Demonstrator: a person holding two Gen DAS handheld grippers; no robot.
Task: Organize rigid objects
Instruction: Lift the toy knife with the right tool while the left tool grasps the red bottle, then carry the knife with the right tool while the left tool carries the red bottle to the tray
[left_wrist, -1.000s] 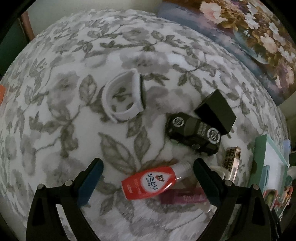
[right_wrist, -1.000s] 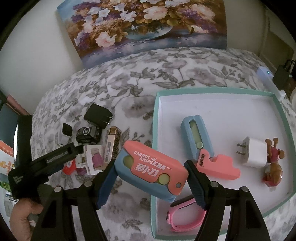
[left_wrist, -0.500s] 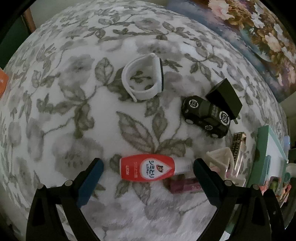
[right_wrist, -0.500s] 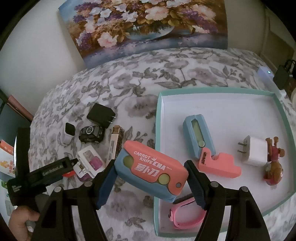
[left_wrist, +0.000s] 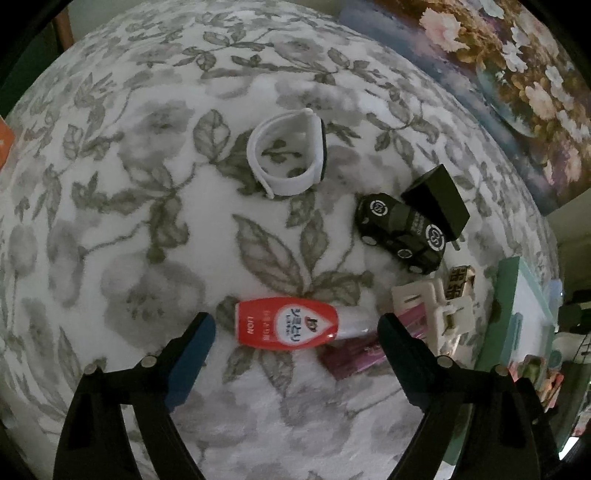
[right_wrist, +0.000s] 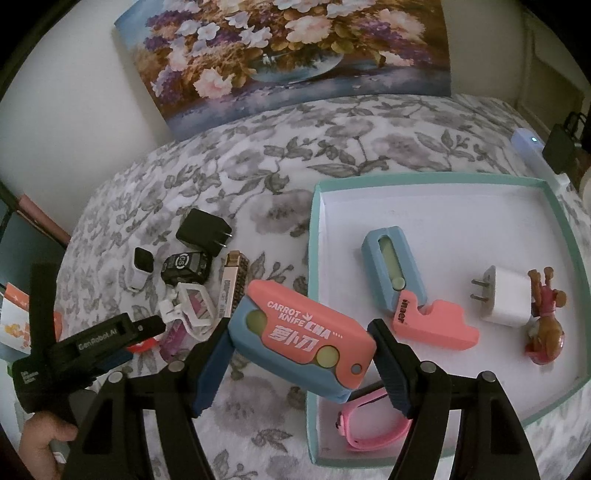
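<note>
While my left gripper (left_wrist: 295, 332) sits spread above the bedspread (left_wrist: 147, 229), the red bottle (left_wrist: 286, 328) lies between its fingers, untouched. Right view: right gripper (right_wrist: 299, 341) clamps the carrot knife (right_wrist: 304, 345) over the tray's (right_wrist: 314, 266) left rim.

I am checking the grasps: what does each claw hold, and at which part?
The right claw holds the pink-and-blue plastic carrot knife by its two short ends. The left claw is open, holding nothing.
</note>
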